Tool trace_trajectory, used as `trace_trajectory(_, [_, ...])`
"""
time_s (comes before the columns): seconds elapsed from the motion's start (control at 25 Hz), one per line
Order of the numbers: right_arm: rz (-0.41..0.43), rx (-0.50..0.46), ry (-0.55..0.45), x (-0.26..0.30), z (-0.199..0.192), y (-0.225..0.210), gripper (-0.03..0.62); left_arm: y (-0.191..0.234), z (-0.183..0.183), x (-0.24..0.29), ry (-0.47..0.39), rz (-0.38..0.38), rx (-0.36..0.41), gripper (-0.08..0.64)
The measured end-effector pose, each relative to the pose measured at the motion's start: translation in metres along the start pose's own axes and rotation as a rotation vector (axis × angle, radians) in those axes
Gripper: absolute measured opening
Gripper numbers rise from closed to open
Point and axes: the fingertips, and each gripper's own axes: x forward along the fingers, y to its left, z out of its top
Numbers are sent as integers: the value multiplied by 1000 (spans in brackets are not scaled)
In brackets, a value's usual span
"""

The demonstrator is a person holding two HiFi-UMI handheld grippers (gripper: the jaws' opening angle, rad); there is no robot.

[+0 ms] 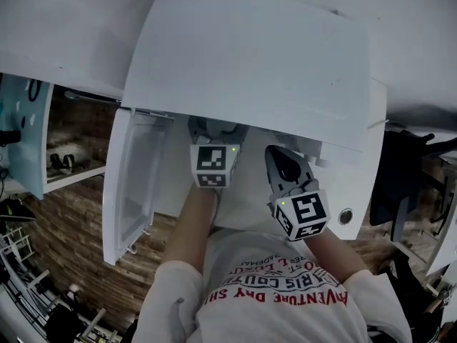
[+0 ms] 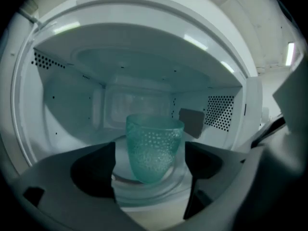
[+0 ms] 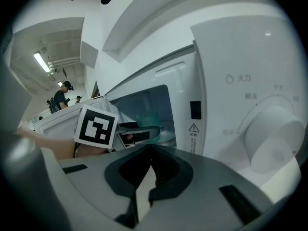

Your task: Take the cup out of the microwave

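A teal dimpled glass cup (image 2: pixel 154 148) stands upright on the glass turntable (image 2: pixel 144 189) inside the white microwave (image 1: pixel 250 63), whose door (image 1: pixel 132 184) hangs open to the left. My left gripper (image 2: pixel 150 162) reaches into the cavity with its jaws open, one on each side of the cup, with a gap on both sides. In the head view the left gripper (image 1: pixel 214 131) disappears under the microwave's top. My right gripper (image 3: pixel 144 177) is shut on nothing, held before the control panel, with the left gripper (image 3: pixel 139 131) and a sliver of the cup (image 3: pixel 153 121) to its left.
The microwave's control panel carries a large white dial (image 3: pixel 274 138) at the right. A black chair (image 1: pixel 410 177) stands right of the microwave, and a shelf (image 1: pixel 64 163) at the left over the wooden floor. A person (image 3: pixel 61 93) stands far off in the room.
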Motion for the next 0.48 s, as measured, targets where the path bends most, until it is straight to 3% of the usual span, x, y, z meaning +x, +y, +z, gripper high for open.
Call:
trace_trajectory(0.32, [7, -12, 23, 6, -6, 5, 11, 2, -4, 20, 45, -15, 10, 425])
trace_trajectory(0.4, [5, -12, 30, 6, -7, 6, 11, -1, 0, 21, 44, -24, 43, 366])
trace_trajectory(0.48, [4, -10, 38, 5, -9, 6, 11, -2, 1, 22, 42, -28, 60, 365])
